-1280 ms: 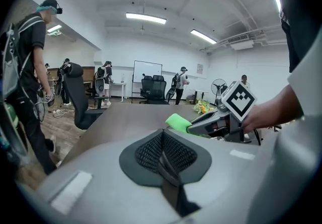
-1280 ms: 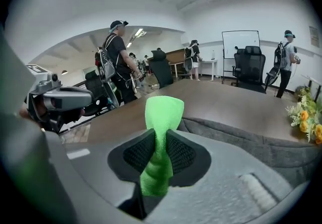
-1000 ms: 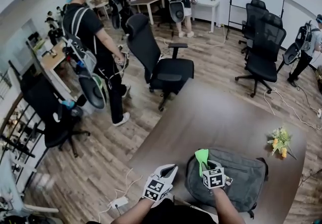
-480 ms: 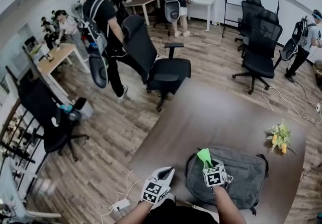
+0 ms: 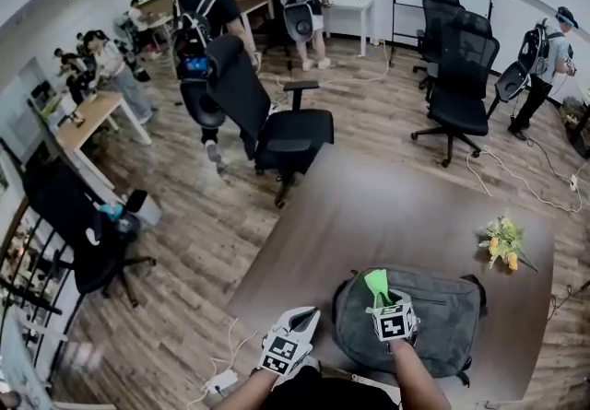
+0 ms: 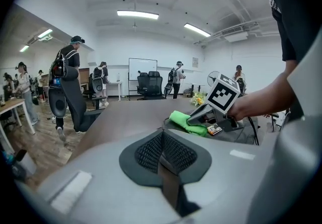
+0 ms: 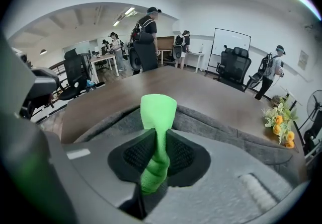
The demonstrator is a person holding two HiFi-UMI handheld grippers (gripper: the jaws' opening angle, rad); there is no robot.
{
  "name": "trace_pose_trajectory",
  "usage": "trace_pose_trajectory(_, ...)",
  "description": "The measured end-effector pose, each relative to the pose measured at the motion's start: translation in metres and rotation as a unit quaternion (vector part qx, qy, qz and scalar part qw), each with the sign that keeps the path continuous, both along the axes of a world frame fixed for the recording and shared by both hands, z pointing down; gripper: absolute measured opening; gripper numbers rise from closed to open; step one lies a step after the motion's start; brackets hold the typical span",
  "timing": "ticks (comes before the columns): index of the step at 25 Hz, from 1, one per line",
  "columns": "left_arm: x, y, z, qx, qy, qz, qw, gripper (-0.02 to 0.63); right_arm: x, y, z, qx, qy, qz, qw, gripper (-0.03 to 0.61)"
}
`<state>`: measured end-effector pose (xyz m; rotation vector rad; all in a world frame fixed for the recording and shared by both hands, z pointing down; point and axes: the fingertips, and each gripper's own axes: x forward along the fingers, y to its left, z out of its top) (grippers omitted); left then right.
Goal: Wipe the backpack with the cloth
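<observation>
Backpack (image 5: pixel 442 330), grey, lies flat at the near end of your brown table (image 5: pixel 387 205), right in front of you. Your right gripper (image 7: pixel 158 142) has its jaws clamped on the green cloth (image 7: pixel 157 109), held over the bag's left part. Your left gripper (image 6: pixel 162 150) hovers left of the bag, jaws together on nothing

Left claw (image 5: pixel 310 313) closed and empty; right claw (image 5: pixel 378 298) clamps the cloth (image 5: pixel 373 283).
</observation>
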<state>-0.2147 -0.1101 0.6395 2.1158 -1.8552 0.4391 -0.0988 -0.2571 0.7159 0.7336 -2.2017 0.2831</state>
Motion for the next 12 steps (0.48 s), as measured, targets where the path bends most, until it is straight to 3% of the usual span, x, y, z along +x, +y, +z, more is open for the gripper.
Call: trace_pose_trajectory(12,0.015,-0.007,-0.001,0.0,-0.008,0.027,0.9996,0.018,0.065,-0.04,-0.001,0.024,0.036,0.076,0.996,0.069)
